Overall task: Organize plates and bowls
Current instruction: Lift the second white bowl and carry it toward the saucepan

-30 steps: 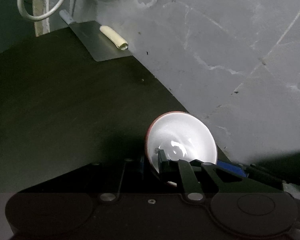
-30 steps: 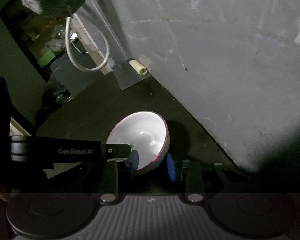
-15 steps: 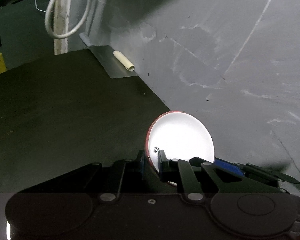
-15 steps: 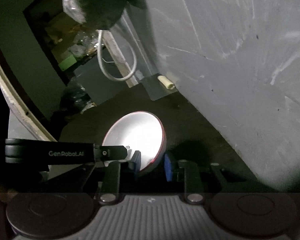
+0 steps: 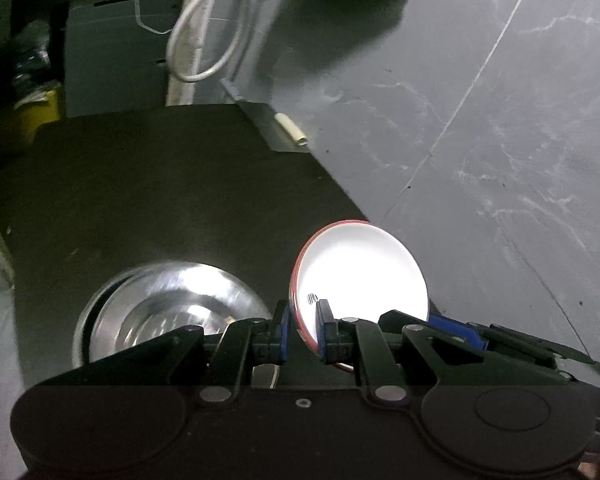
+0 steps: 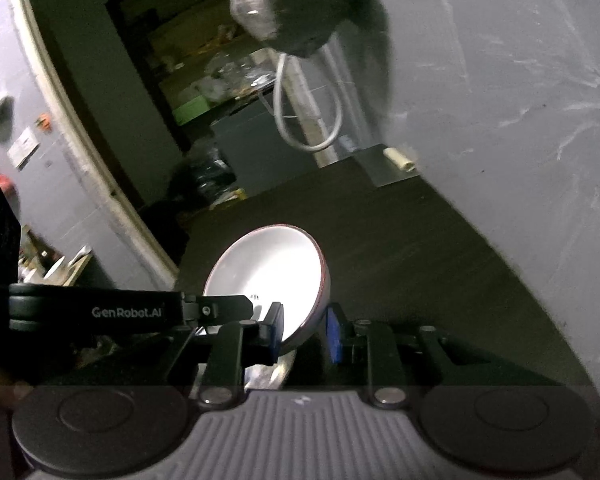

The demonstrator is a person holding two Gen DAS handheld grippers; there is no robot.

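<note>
1. the left gripper [image 5: 302, 330] has its blue pads clamped on the rim of a white bowl with a red rim [image 5: 360, 268]; the bowl is lifted off the dark countertop [image 5: 160, 200], tilted, and empty.
2. the right gripper [image 6: 304, 334] pinches the same bowl's opposite wall, one pad inside and one outside.
3. stacked steel bowls [image 5: 168, 308] sit on the countertop below the left gripper, the top one empty.
4. the grey marble wall [image 5: 480, 140] bounds the countertop's right edge, just beside the bowl.
5. a metal scraper [image 5: 278, 132] lies at the far right corner; the middle of the countertop is bare.
</note>
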